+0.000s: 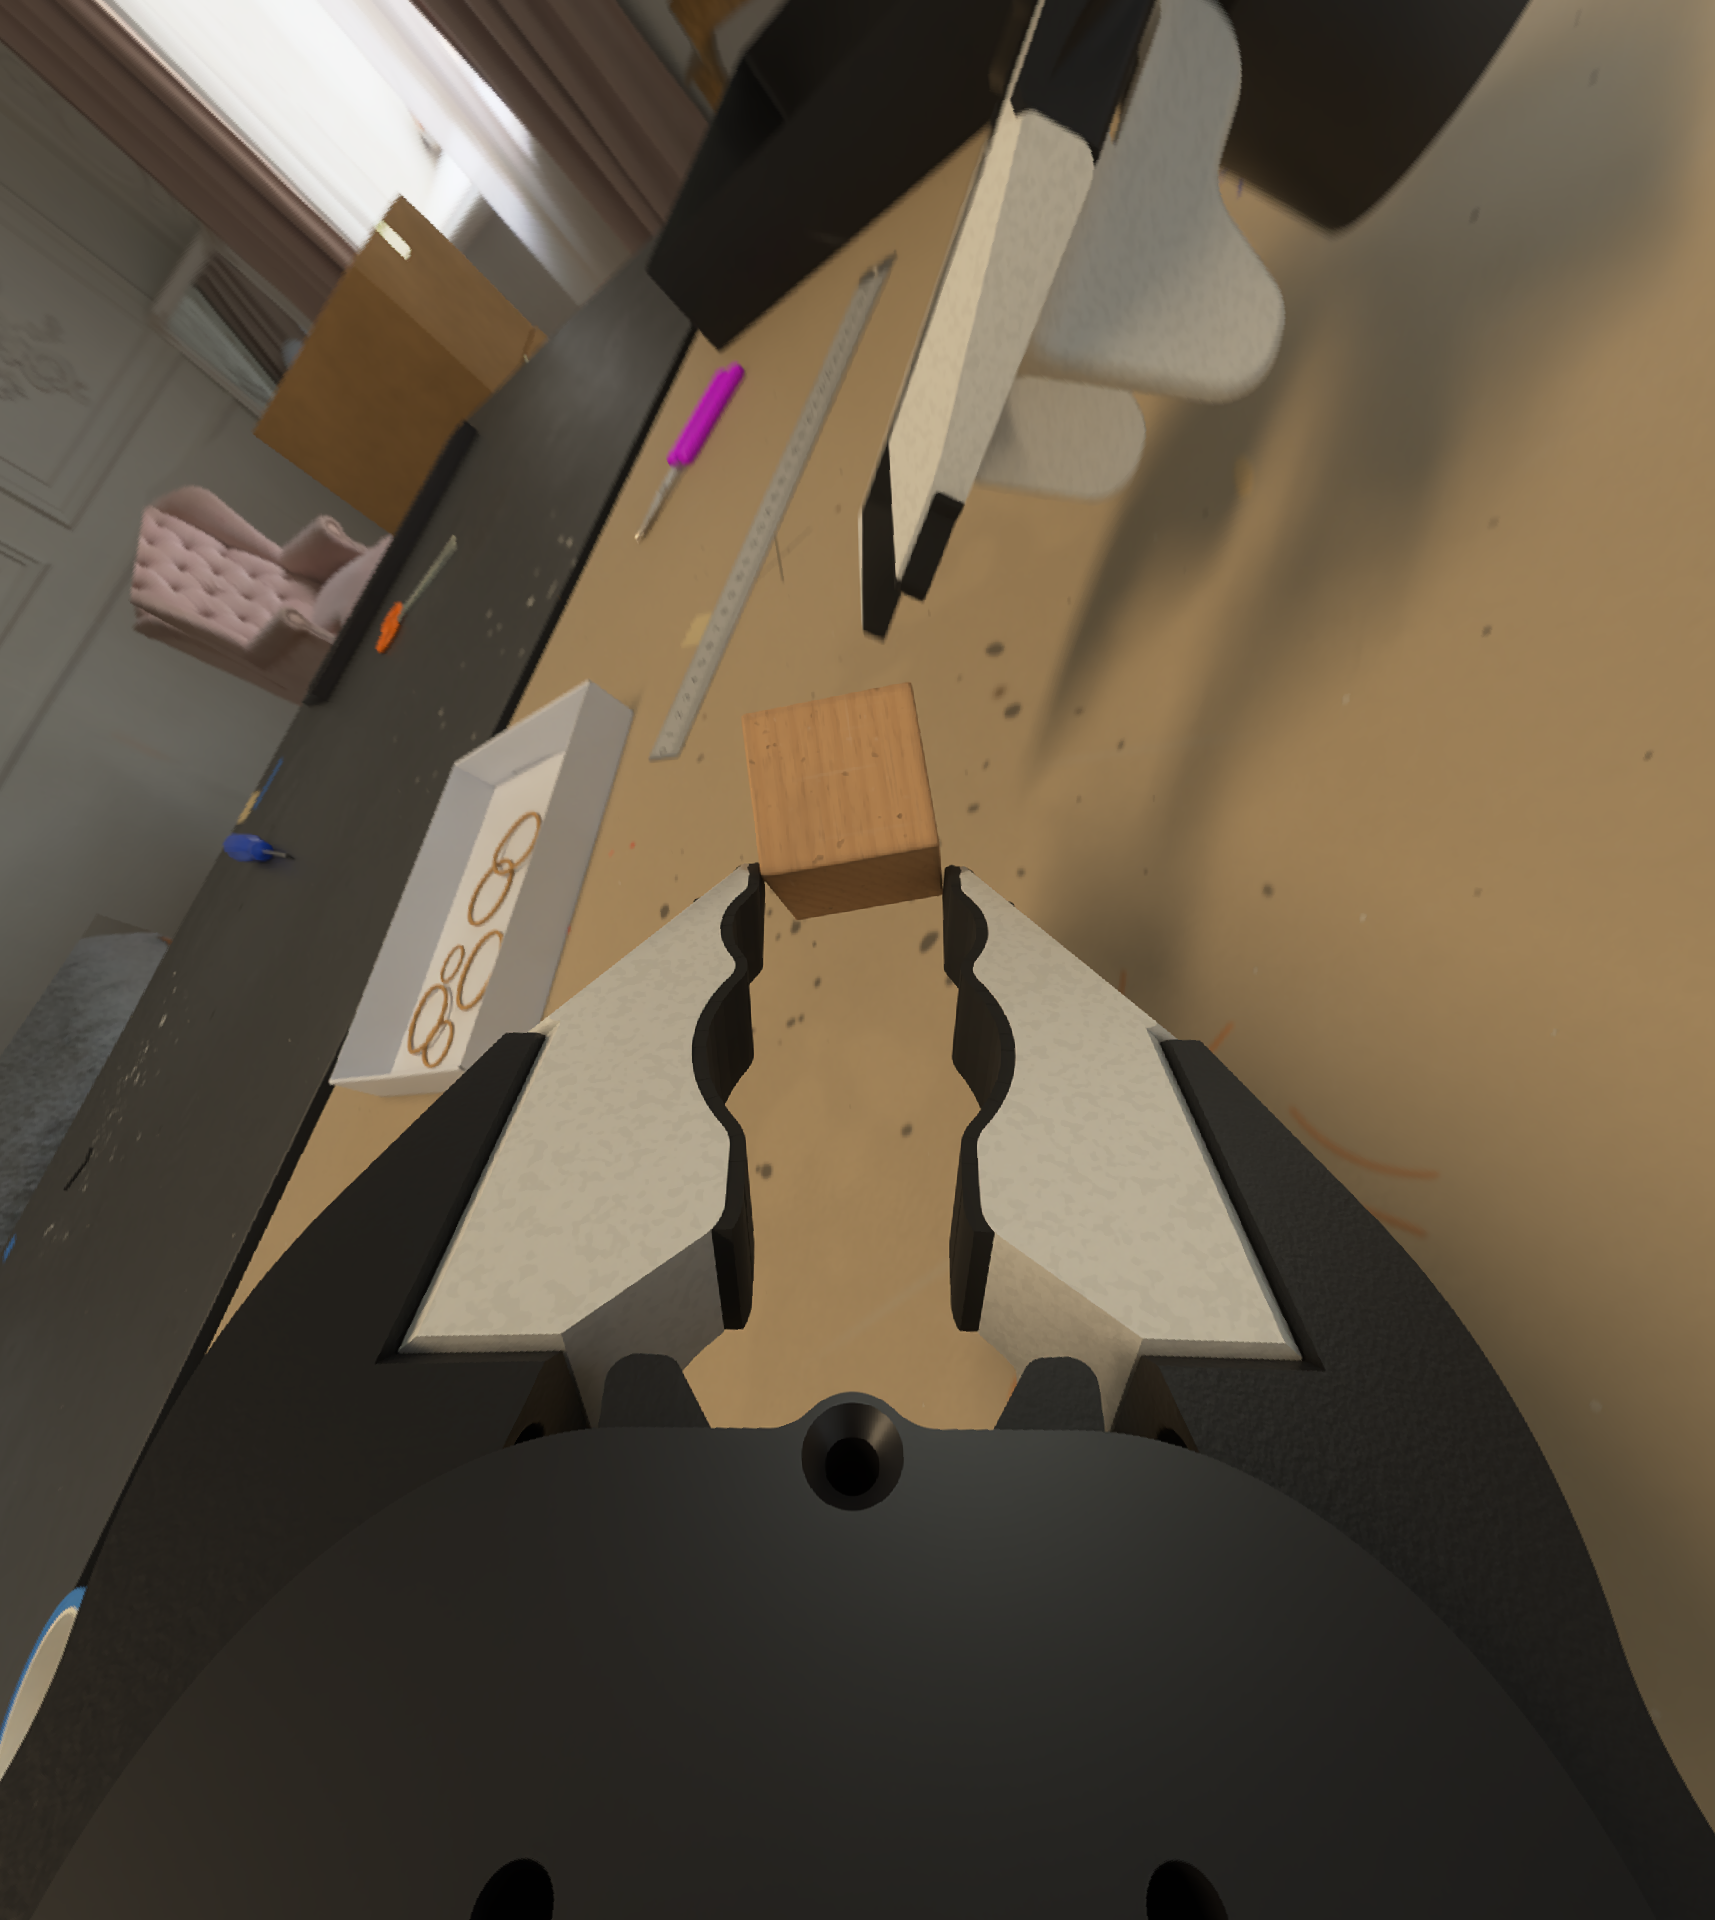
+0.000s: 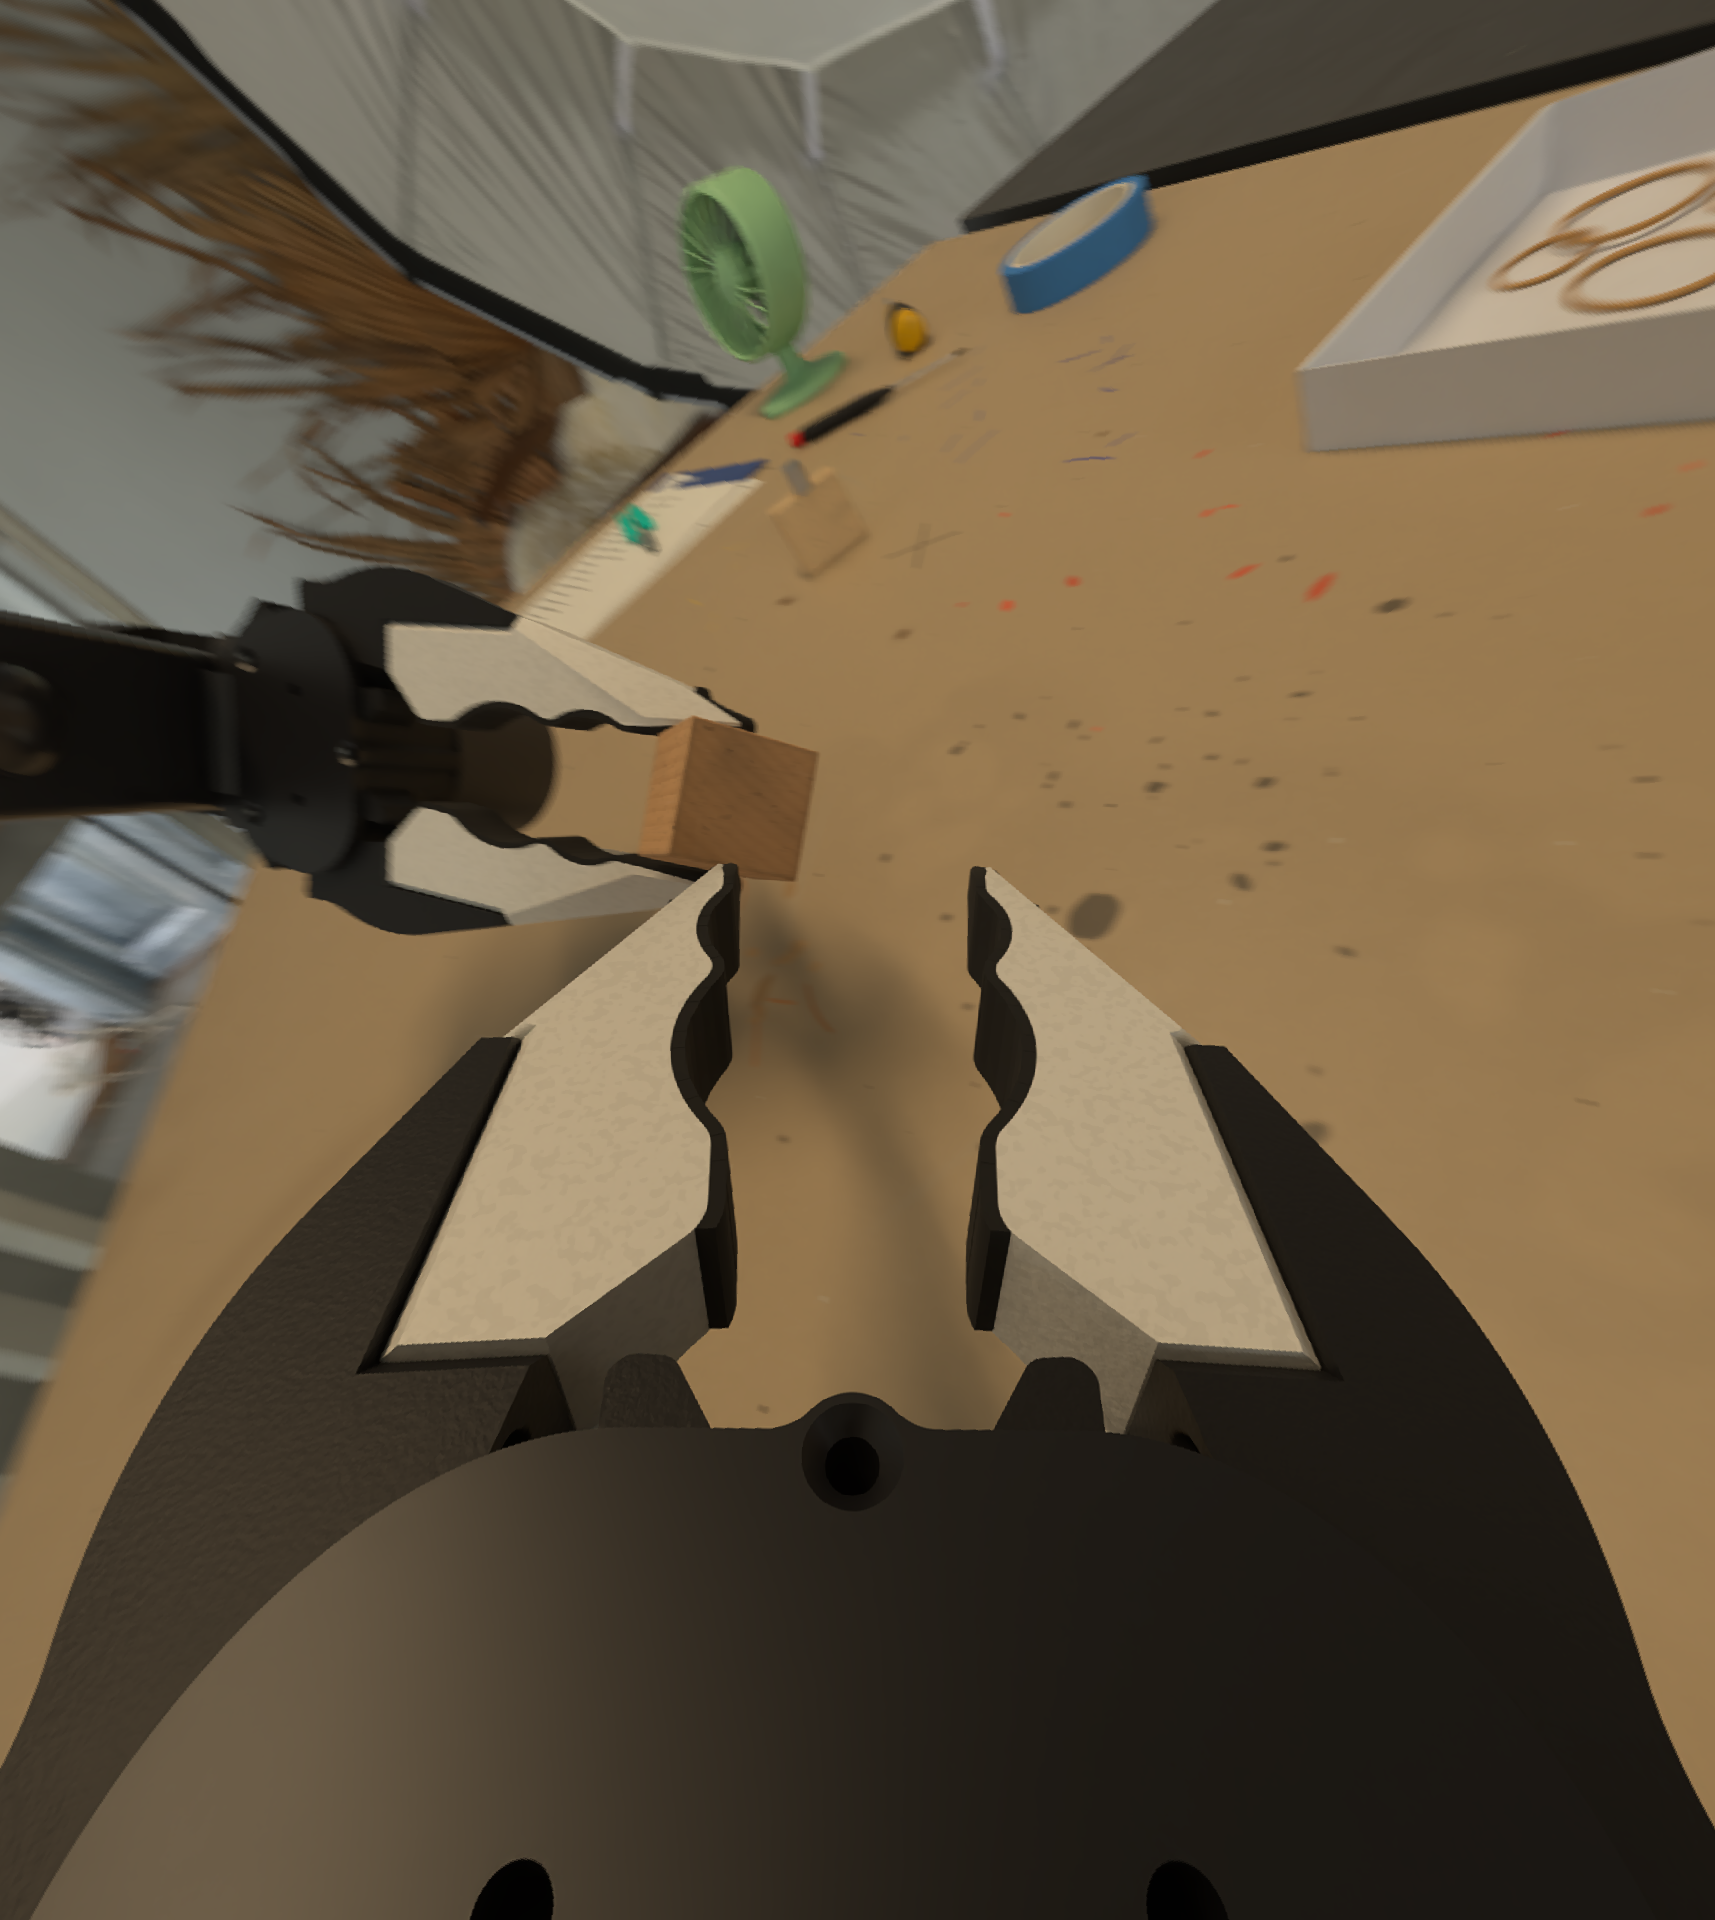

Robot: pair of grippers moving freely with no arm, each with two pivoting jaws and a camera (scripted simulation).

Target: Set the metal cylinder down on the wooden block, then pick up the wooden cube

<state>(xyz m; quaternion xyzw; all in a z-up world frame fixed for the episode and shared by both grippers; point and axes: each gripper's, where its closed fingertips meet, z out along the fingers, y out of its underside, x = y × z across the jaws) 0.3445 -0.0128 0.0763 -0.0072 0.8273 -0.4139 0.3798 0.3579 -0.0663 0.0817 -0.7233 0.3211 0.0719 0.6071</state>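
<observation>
My left gripper (image 1: 851, 883) is shut on the wooden cube (image 1: 837, 790), pinching its two sides at the fingertips. In the right wrist view the cube (image 2: 739, 805) hangs in the left gripper (image 2: 720, 800) a little above the tan tabletop, with a shadow below it. My right gripper (image 2: 853, 883) is open and empty, just right of and below the cube; it also shows in the left wrist view (image 1: 894, 592), beyond the cube. Far off, a small wooden block (image 2: 822, 525) lies on the table with a grey metal cylinder (image 2: 796, 476) on its top.
A white tray (image 2: 1404, 405) with brown rings stands at the right; it also shows in the left wrist view (image 1: 583, 769). A steel ruler (image 1: 780, 499) and a purple-handled tool (image 1: 702, 421) lie beyond the cube. A blue tape roll (image 2: 1076, 244), green fan (image 2: 744, 270) and black marker (image 2: 842, 416) lie far off.
</observation>
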